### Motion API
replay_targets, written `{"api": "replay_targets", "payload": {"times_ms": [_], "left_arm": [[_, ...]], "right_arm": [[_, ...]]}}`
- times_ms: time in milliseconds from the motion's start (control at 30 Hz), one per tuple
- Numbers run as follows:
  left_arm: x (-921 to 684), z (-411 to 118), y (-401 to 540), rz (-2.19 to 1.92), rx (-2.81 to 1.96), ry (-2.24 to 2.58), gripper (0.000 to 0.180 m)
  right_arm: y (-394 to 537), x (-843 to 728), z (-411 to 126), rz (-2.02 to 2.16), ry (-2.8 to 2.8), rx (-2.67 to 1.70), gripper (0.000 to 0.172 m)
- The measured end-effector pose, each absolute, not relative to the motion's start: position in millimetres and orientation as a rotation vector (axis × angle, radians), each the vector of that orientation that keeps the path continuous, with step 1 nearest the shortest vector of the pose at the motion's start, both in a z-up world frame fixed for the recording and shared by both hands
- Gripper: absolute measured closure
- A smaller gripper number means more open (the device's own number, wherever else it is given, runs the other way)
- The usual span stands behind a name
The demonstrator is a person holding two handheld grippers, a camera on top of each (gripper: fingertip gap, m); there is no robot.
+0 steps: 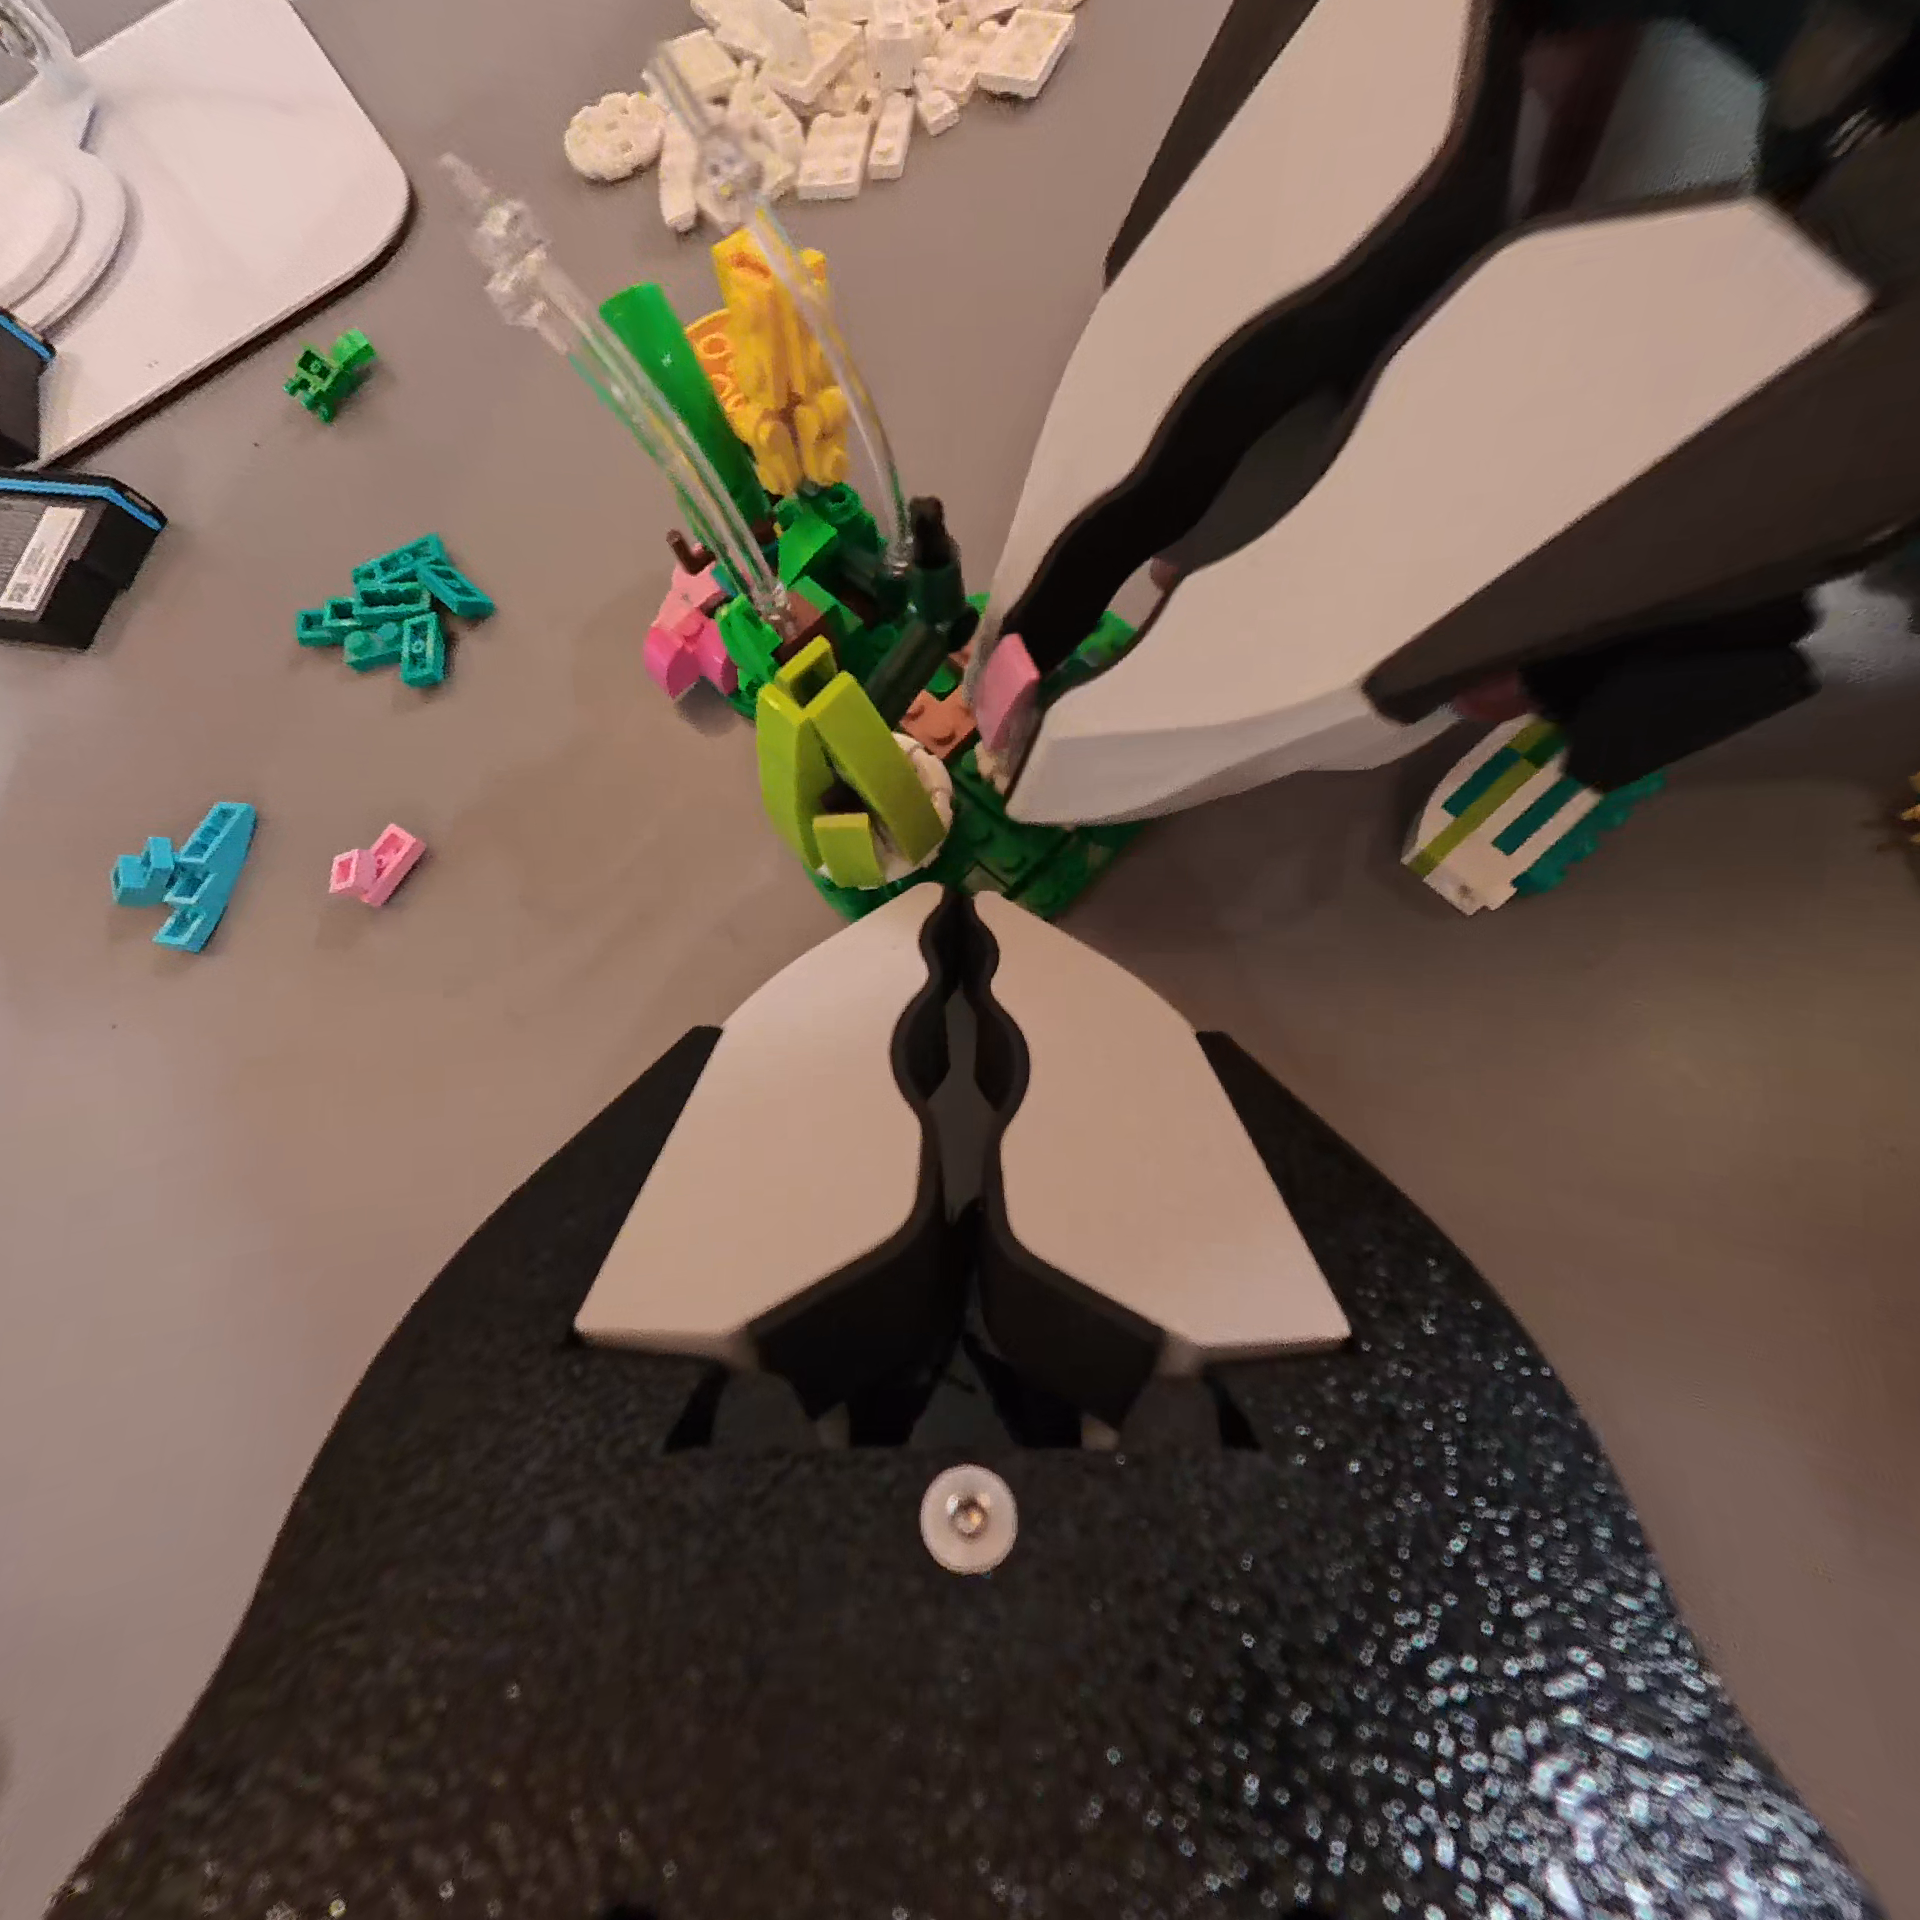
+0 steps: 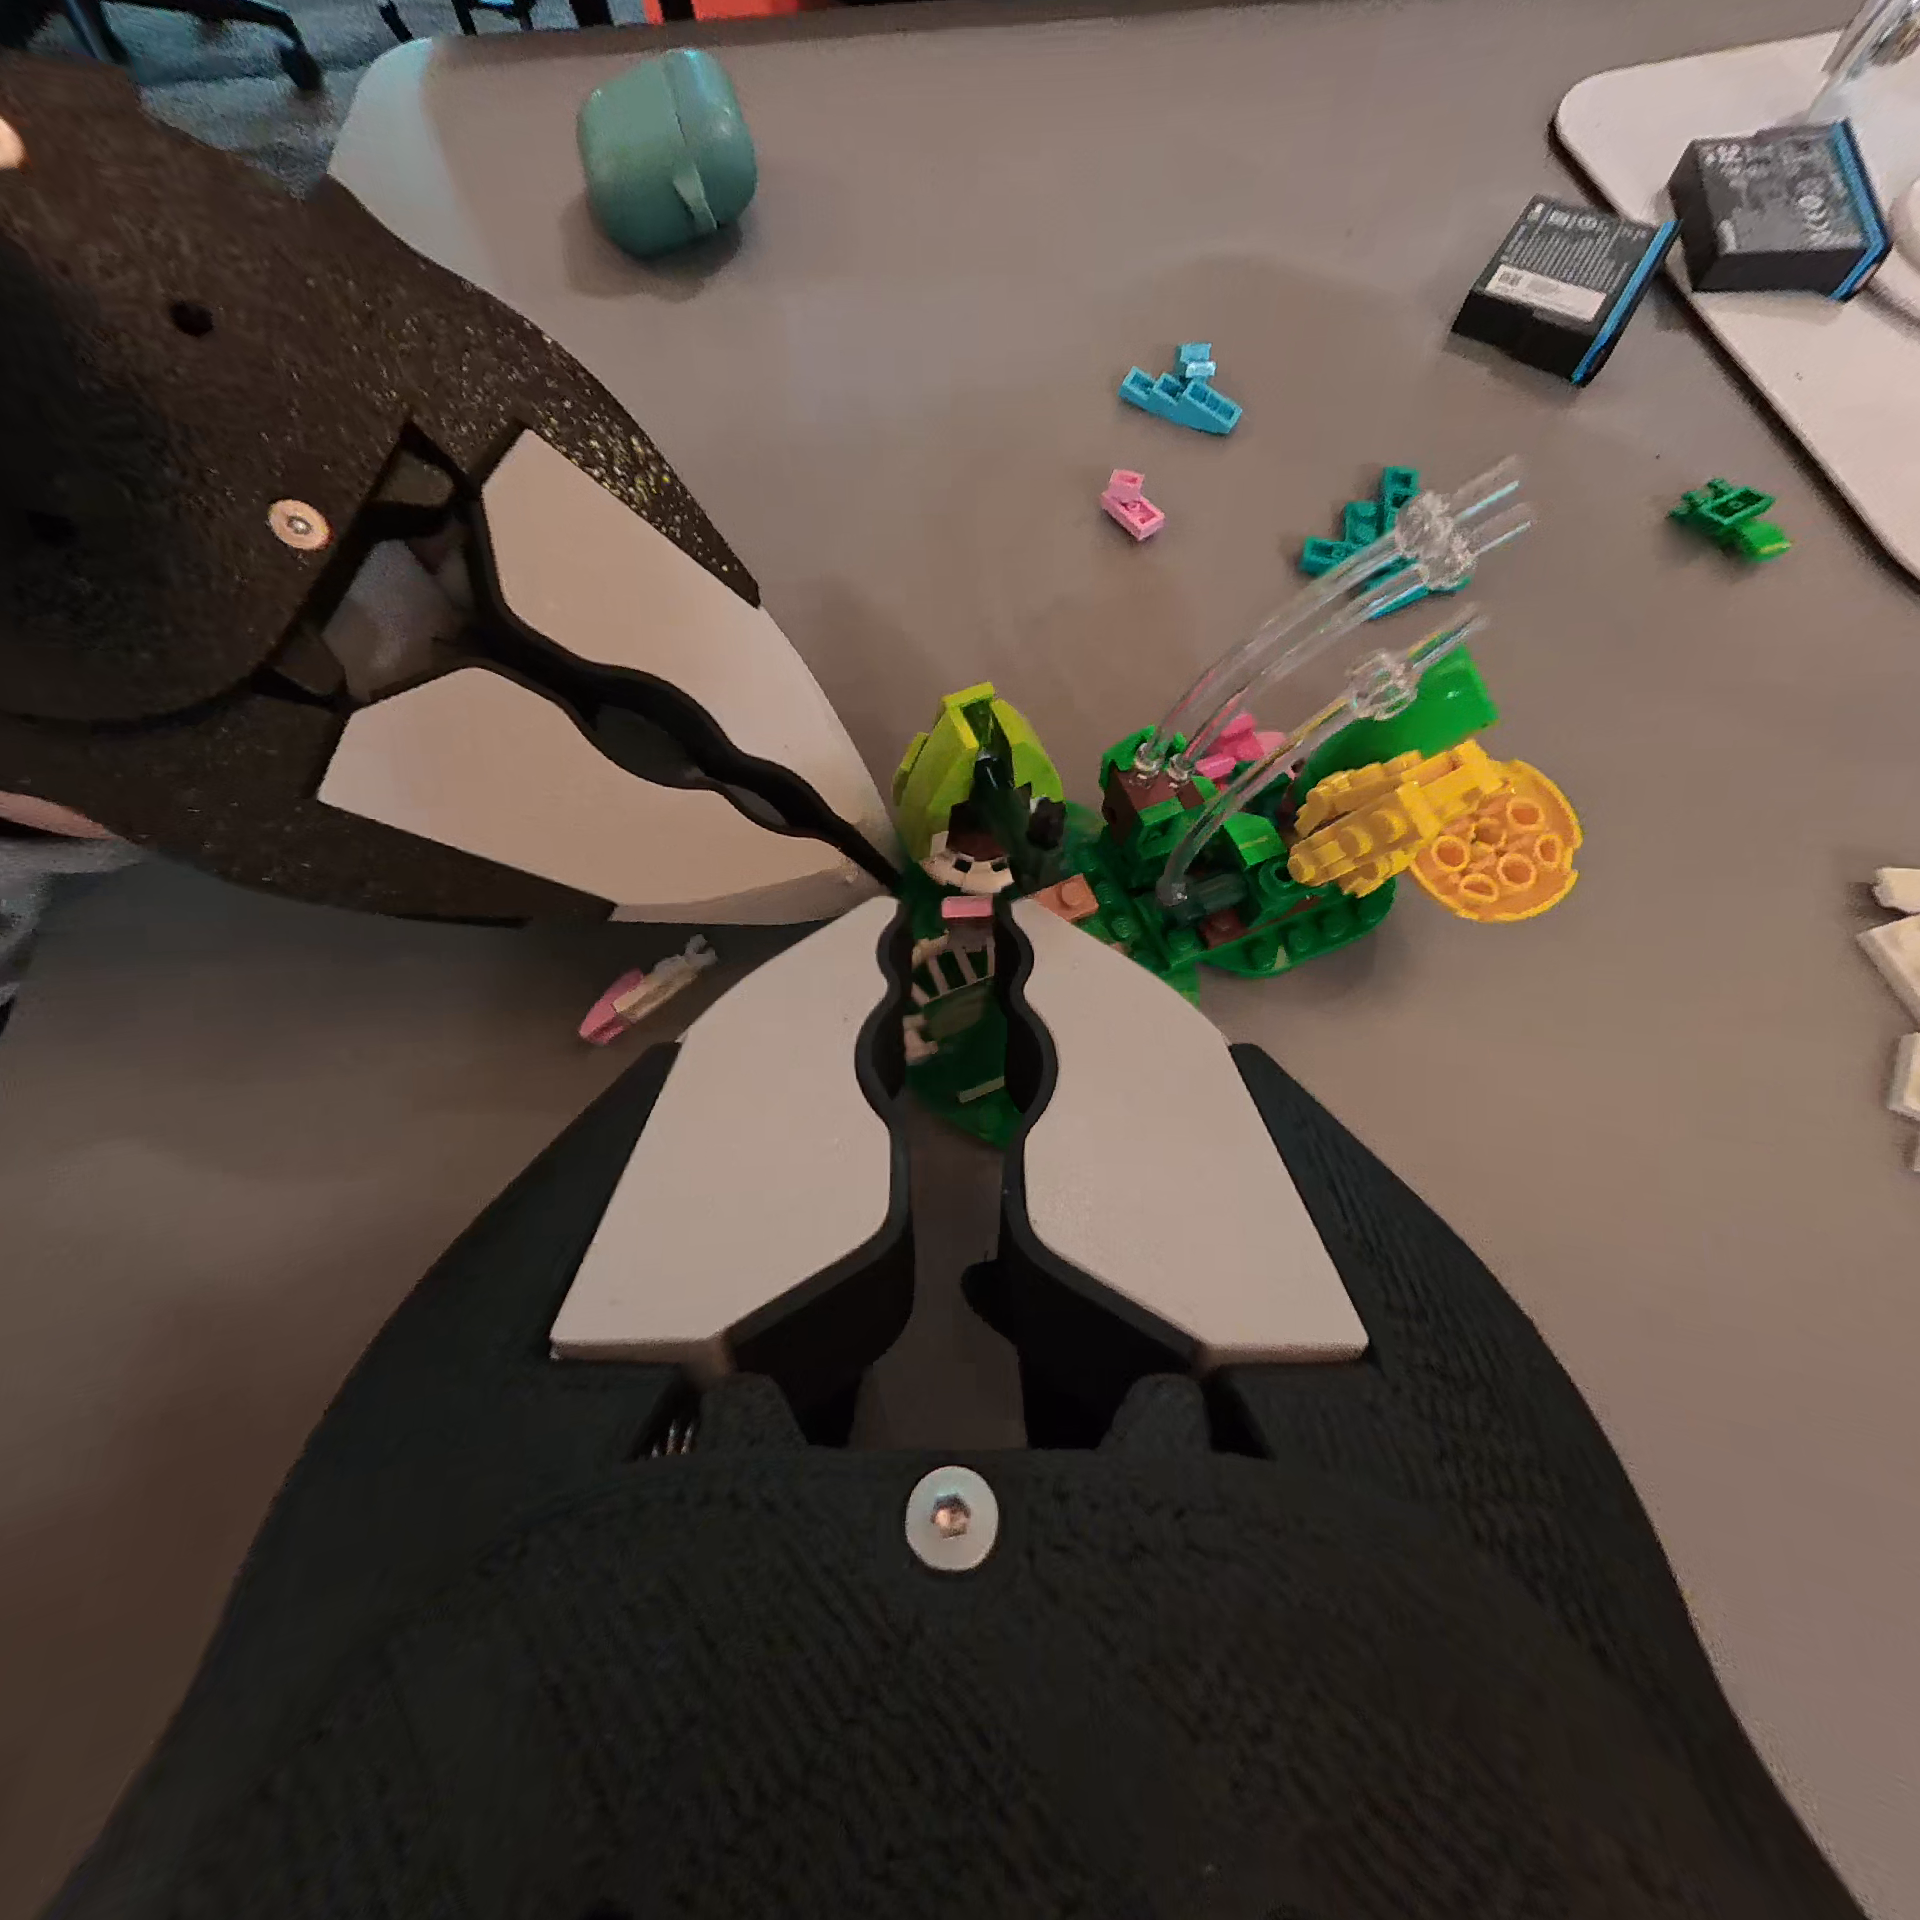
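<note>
A brick flower model stands on a green base plate [image 1: 997, 842], with a lime bud [image 1: 831, 769], a yellow flower [image 1: 779, 364] and clear curved rods [image 1: 623, 395]. My left gripper [image 1: 961, 904] is shut with nothing between its pads, and its tips are at the plate's near edge. The right wrist view shows it [image 2: 883, 878] shut beside the lime bud [image 2: 966, 738]. My right gripper [image 2: 956, 920] is open over the plate [image 2: 1278, 945]. A small pink piece [image 2: 966, 909] on the model stands between its tips, with a gap on each side. The pink piece [image 1: 1003, 691] also shows in the left wrist view.
Loose bricks lie on the grey table: a white pile [image 1: 862, 83], teal [image 1: 400, 613], blue [image 1: 192, 873], pink [image 1: 376, 862] and green [image 1: 327, 374]. A white and teal striped build [image 1: 1496, 821], black boxes [image 1: 62, 551], a white pad [image 1: 208, 208] and a teal case [image 2: 665, 151] are around. A pink-and-clear piece [image 2: 644, 992] lies near. My left and right fingertips are right by each other. Left tips and right tips are each some 25 centimetres from the teal case [image 2: 665, 151].
</note>
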State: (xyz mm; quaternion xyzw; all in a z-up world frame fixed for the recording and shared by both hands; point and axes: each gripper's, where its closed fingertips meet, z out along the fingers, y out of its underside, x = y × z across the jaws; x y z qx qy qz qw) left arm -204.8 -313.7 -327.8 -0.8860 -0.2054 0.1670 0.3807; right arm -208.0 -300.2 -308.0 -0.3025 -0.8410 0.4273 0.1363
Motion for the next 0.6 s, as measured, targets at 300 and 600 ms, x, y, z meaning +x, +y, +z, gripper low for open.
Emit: {"api": "replay_targets", "payload": {"times_ms": [300,600], "left_arm": [[-200.5,-317.7,-309.5,0.366,-2.193,-0.468,0.18],[-198.8,-324.6,-305.2,0.373,-2.23,-0.518,0.18]], "right_arm": [[-304.3,-208.9,-311.1,1.207,-2.42,-0.811,0.165],[-303.1,-207.8,-309.7,1.424,-2.407,-1.049,0.165]]}}
